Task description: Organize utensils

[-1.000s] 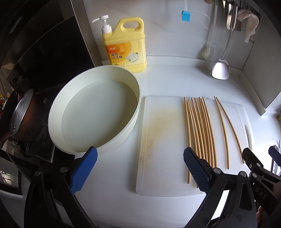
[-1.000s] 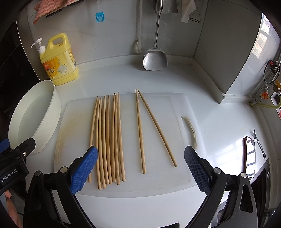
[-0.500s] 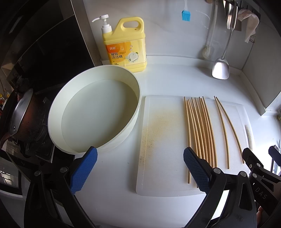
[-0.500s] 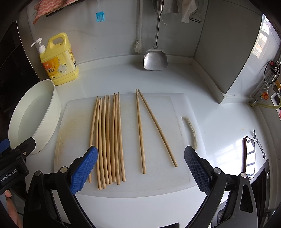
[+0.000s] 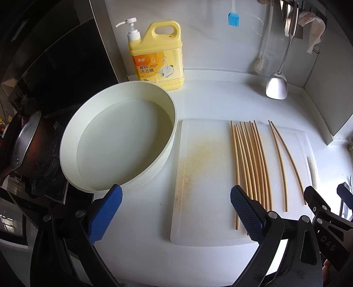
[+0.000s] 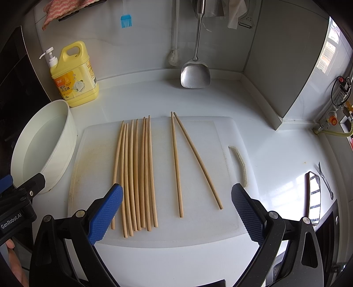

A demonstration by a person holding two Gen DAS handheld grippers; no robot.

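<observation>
Several wooden chopsticks (image 6: 136, 174) lie bunched side by side on a white cutting board (image 6: 198, 227). Two more chopsticks (image 6: 176, 165) rest apart to their right, splayed in a narrow V. My right gripper (image 6: 176, 212) hovers open over the board's near edge, its blue pads either side of the chopsticks' near ends, nothing between them. In the left wrist view my left gripper (image 5: 174, 214) is open above the board's left edge (image 5: 176, 198), with the bunch of chopsticks (image 5: 251, 163) just past its right finger. A white round basin (image 5: 123, 141) sits left of the board.
A yellow dish-soap bottle (image 5: 157, 59) stands at the back wall. A steel spatula (image 6: 195, 72), a brush (image 6: 174, 57) and a blue silicone brush (image 6: 126, 21) hang there. A dark pot (image 5: 26, 150) sits on the stove at the left. A grey wall panel (image 6: 284, 66) rises at right.
</observation>
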